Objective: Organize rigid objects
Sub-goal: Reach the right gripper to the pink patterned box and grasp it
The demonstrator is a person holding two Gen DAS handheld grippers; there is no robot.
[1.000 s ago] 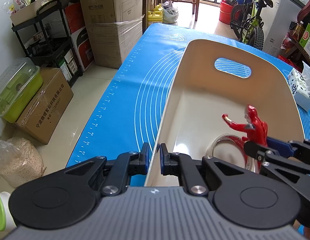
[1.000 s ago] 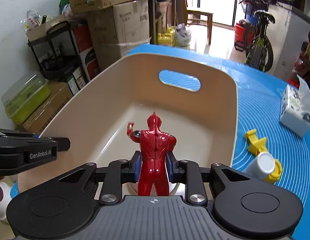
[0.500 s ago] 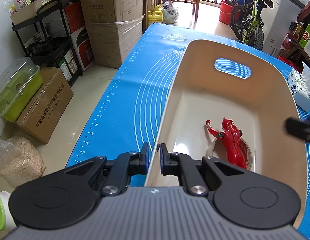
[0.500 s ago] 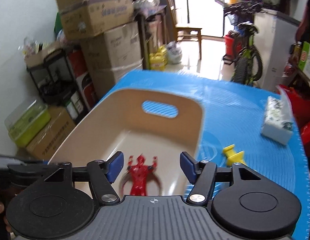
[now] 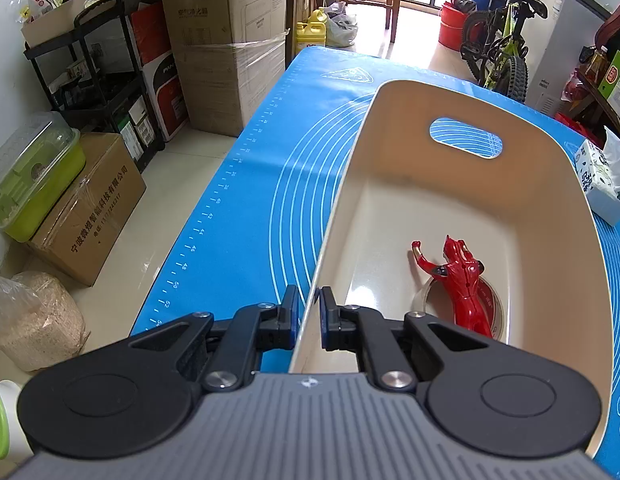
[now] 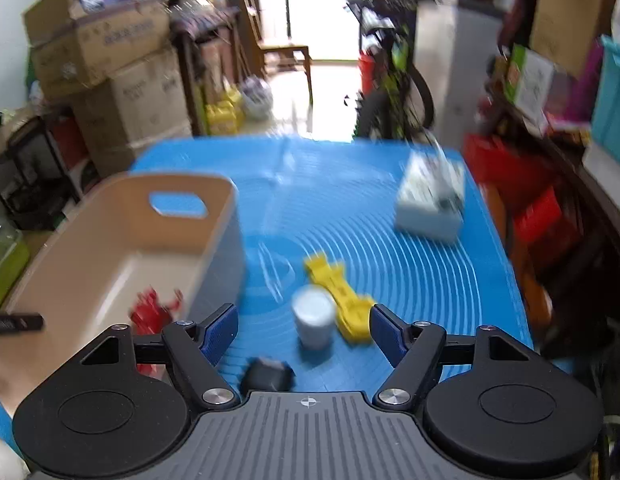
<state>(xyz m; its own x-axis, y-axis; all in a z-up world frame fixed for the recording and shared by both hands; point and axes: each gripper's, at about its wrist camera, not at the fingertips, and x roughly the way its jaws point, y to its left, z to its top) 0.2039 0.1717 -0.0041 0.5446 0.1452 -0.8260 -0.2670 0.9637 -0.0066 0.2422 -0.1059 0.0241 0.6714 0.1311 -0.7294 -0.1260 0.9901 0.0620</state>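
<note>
red figure (image 5: 466, 280) lying in cream bin (image 5: 550, 208) on tape roll, yellow toy (image 6: 342, 296) and white cup (image 6: 314, 316) left on mat; left gripper (image 5: 307, 312) clamped on bin wall, right gripper (image 6: 303, 330) wide open, empty.

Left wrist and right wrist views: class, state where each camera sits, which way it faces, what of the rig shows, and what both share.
Left wrist: on the left tongs, facing along the cream bin; fingers clamp its near wall.
Right wrist: on the right tongs, open, facing the blue mat, white cup and yellow toy.
Shared: bin, red figure, tissue pack.
</note>
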